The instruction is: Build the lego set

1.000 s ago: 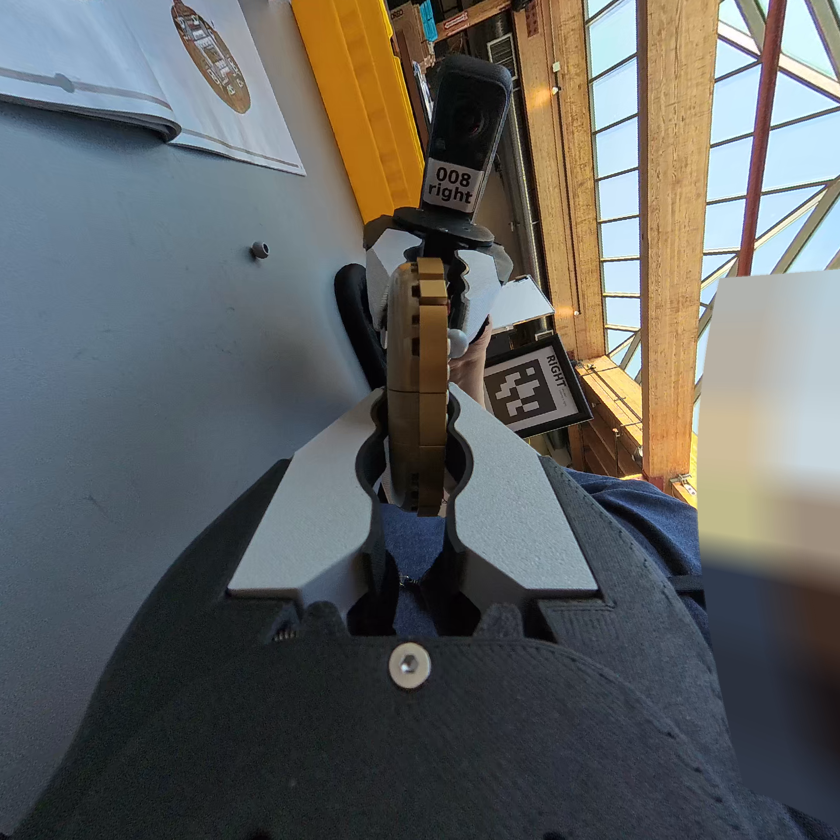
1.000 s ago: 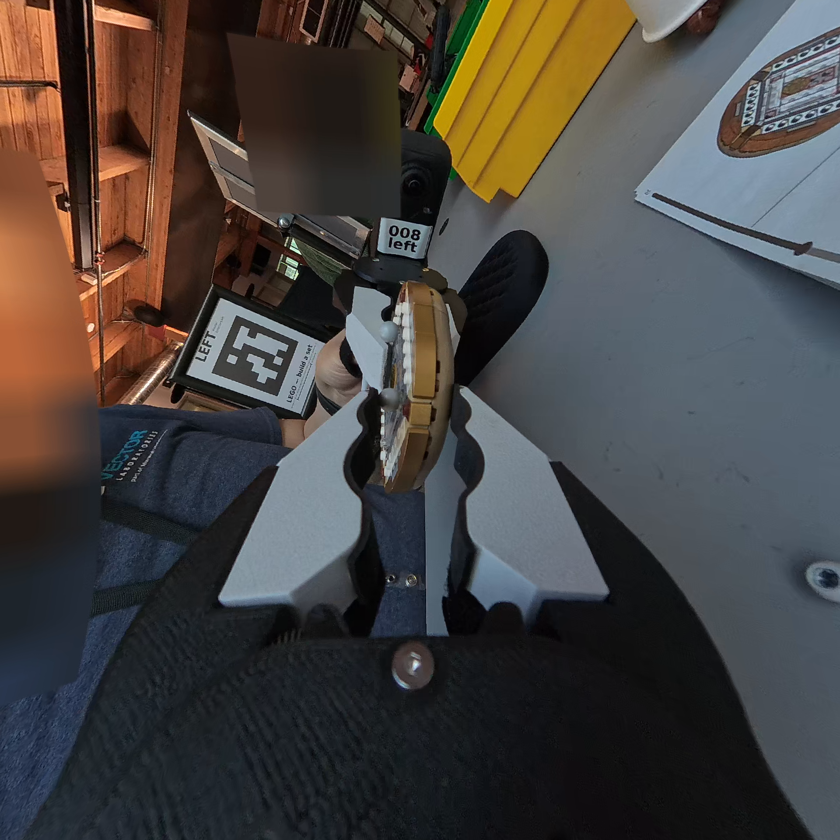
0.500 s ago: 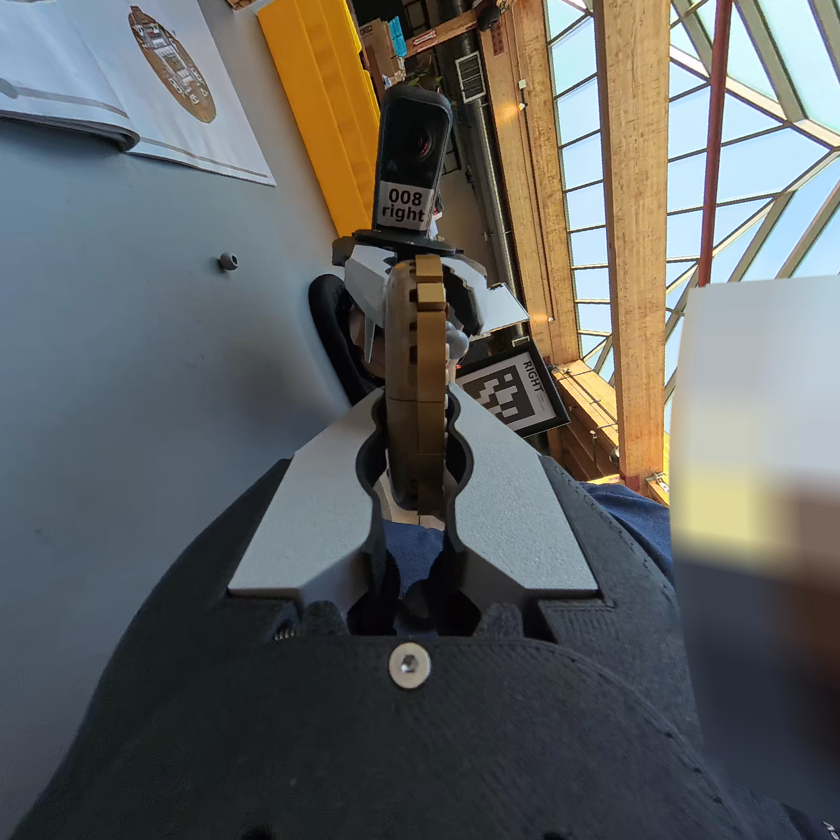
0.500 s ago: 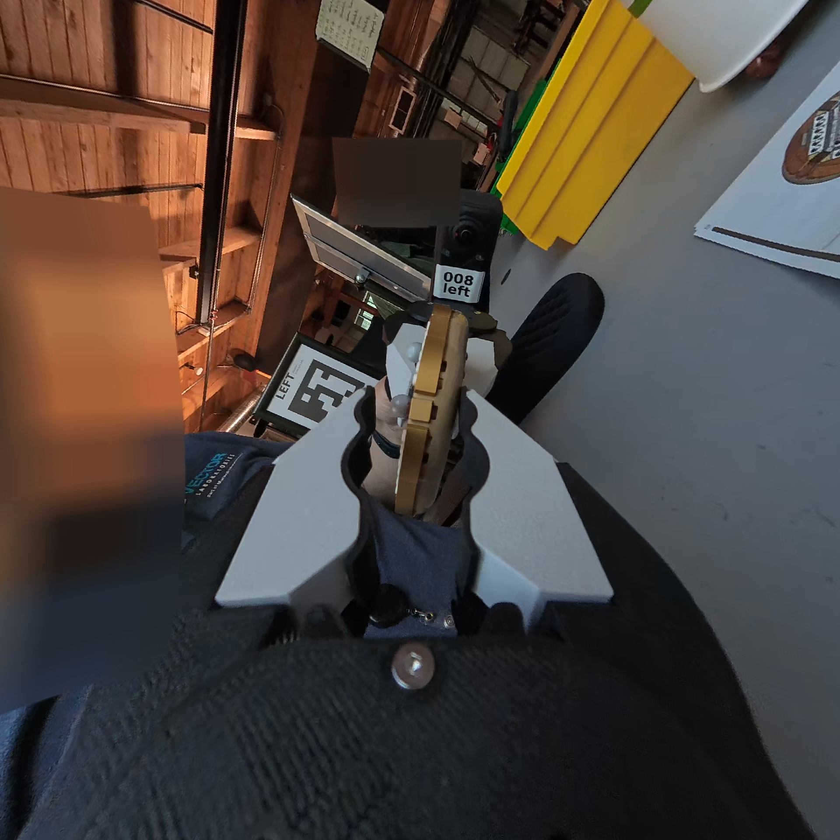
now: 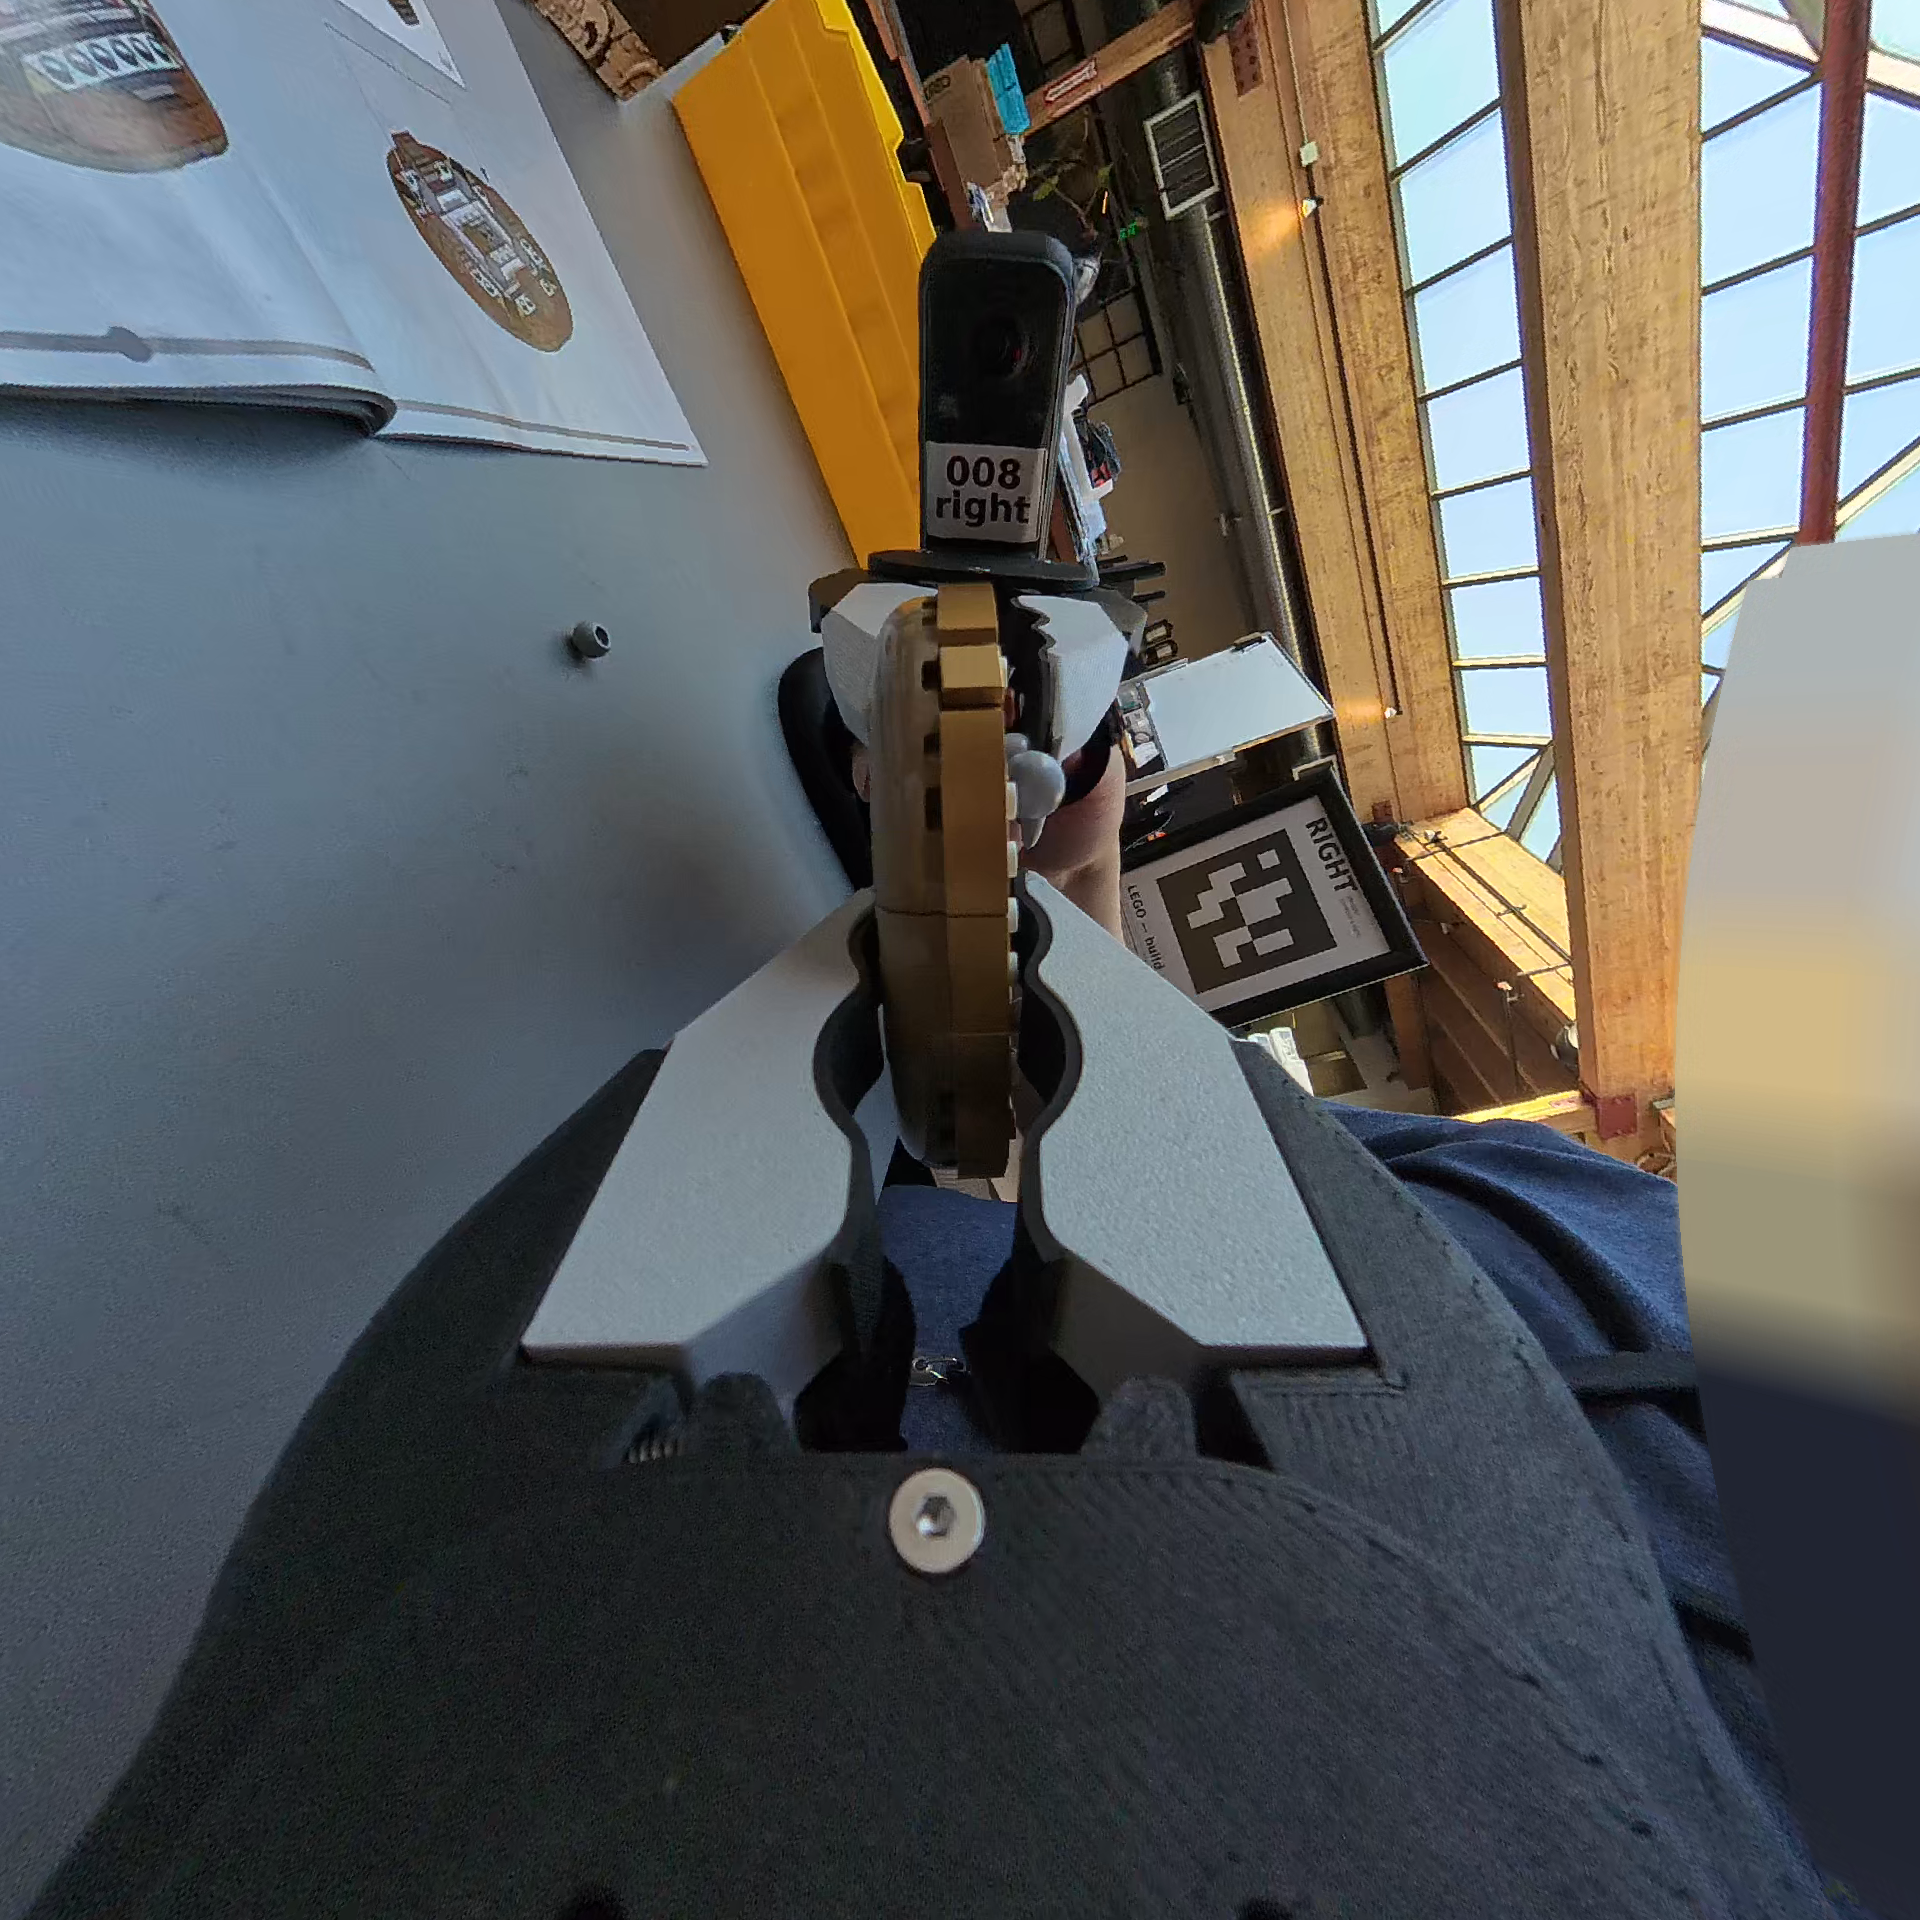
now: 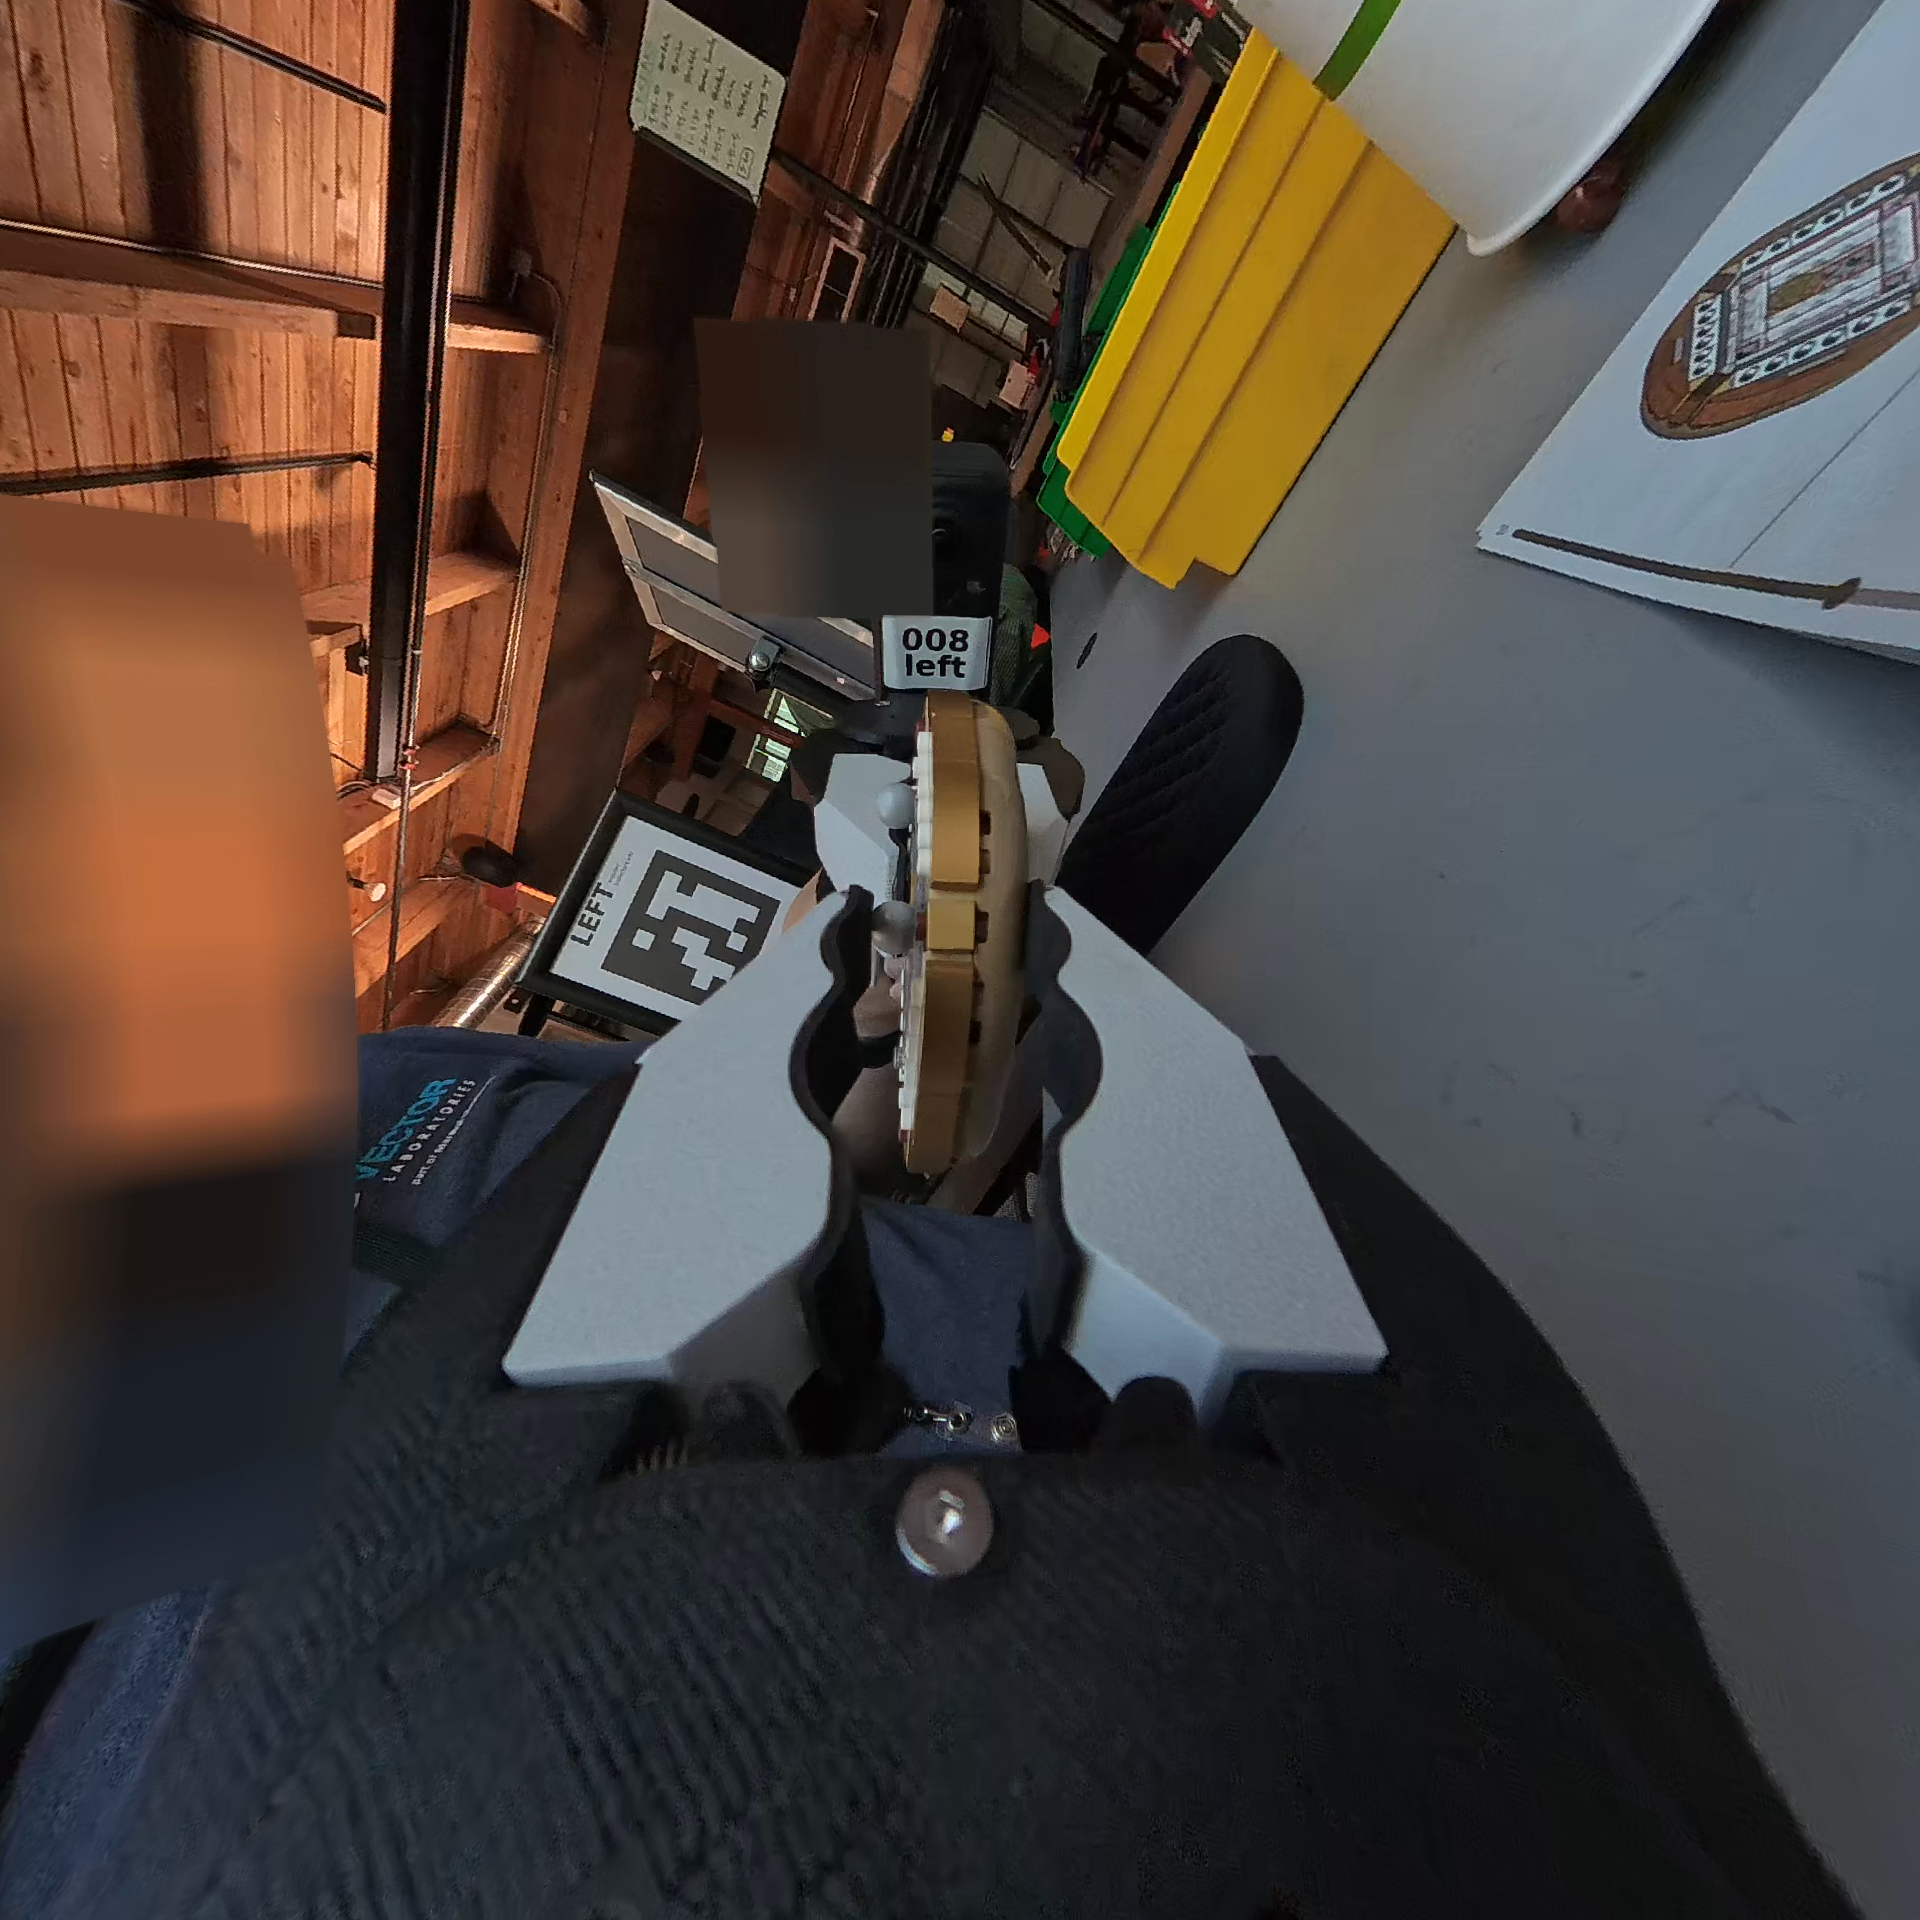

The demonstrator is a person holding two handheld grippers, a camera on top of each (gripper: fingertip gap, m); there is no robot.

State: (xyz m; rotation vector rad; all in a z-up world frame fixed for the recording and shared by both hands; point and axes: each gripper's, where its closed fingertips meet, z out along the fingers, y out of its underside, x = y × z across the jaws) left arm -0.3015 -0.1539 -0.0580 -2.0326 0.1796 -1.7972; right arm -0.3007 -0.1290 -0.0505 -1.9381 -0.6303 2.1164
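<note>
Both grippers, left point(image 5: 945, 935) & right point(image 6: 940, 935), are clamping opposite rims of the round lego build point(image 5: 940, 883), lifting it off the tabletop point(image 5: 312, 831); uneven squeezing/twisting is probably risking it popping apart.

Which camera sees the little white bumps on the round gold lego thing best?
The right wrist view: the round gold lego piece turns its white studded face slightly toward it. The left wrist view shows the piece almost edge-on, only a thin row of studs.

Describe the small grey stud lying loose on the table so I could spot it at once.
Start at the grey table and find the open booklet along its far side. Just in front of the booklet's spine lies the stud, alone on the bare surface. It is a tiny round grey piece, the only loose part there, well apart from the gold disc held in the grippers.
</note>
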